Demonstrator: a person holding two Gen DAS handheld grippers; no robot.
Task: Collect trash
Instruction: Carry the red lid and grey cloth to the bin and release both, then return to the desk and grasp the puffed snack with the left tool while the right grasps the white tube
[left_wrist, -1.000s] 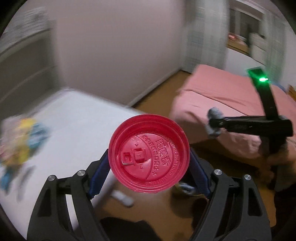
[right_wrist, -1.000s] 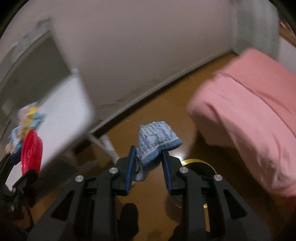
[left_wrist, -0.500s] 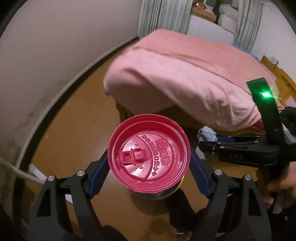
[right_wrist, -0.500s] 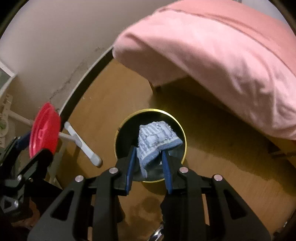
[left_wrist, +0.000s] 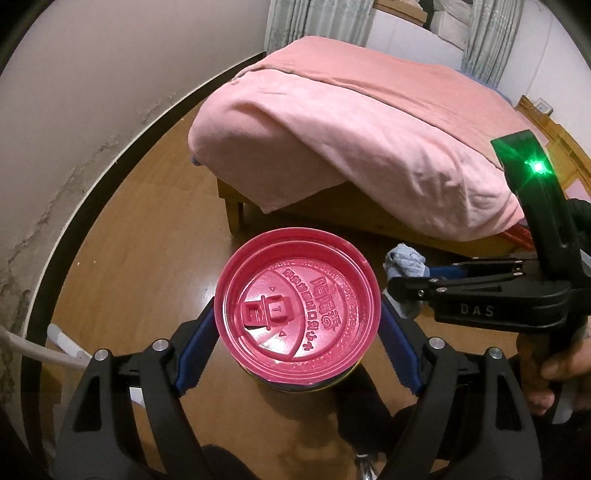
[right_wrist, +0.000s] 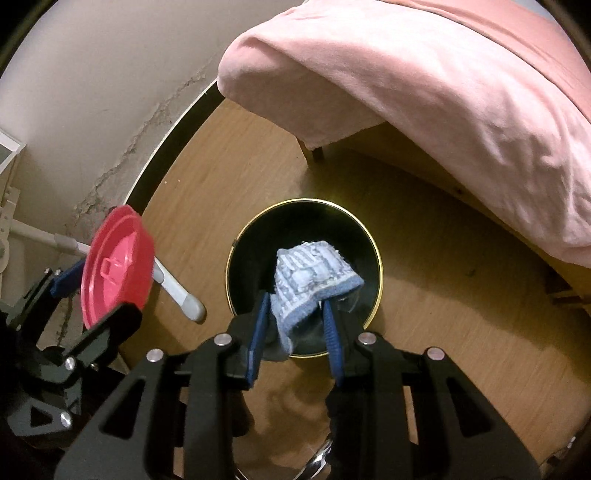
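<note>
The right hand-held gripper (right_wrist: 293, 325) pinches a crumpled blue-and-white wad (right_wrist: 312, 277) between its blue pads. The wad hangs directly above the open mouth of a round black bin (right_wrist: 373, 236) with a gold rim, which stands on the wooden floor (right_wrist: 443, 295). The wad has not been let go; whether it touches the bin cannot be told.

The left hand-held gripper (left_wrist: 297, 332) grips a red plastic cup lid (left_wrist: 297, 310) by its opposite edges, the jaws spread to the lid's width. In the right wrist view the lid (right_wrist: 116, 266) sits to the left of the bin, near its rim but not over the opening. In the left wrist view the lid covers most of the bin; only a gold-rimmed sliver shows beneath it.

Judged status: both pieces of trash are picked up and carried to the bin. Neither is deposited. Remaining steps: release the wad into the bin, bring the lid over the opening, release it.

A bed (right_wrist: 443, 92) with a pink cover stands just behind the bin. A white bar-shaped foot (right_wrist: 177, 291) lies on the floor left of the bin.
</note>
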